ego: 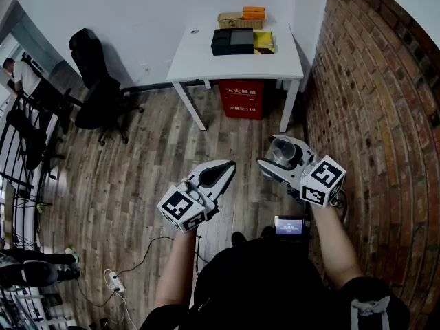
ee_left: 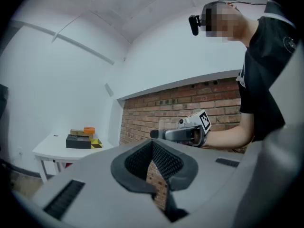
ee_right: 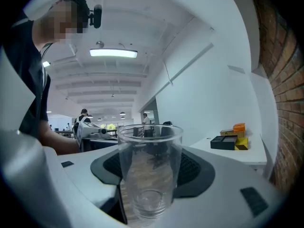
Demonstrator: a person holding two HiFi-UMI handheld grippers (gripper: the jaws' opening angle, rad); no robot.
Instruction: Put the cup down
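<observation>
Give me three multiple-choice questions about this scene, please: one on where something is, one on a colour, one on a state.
1. Where is the clear cup?
A. on the floor
B. between the fingers of the right gripper
C. on the black chair

2. What colour is the box under the white table?
A. blue
B. green
C. red

3. The clear cup is:
A. empty
B. full of juice
C. covered by a lid

Answers:
1 B: the right gripper view shows the fingers pressing on its sides.
2 C: the head view shows it plainly red.
3 A: one sees straight through it, and its mouth is open.
</observation>
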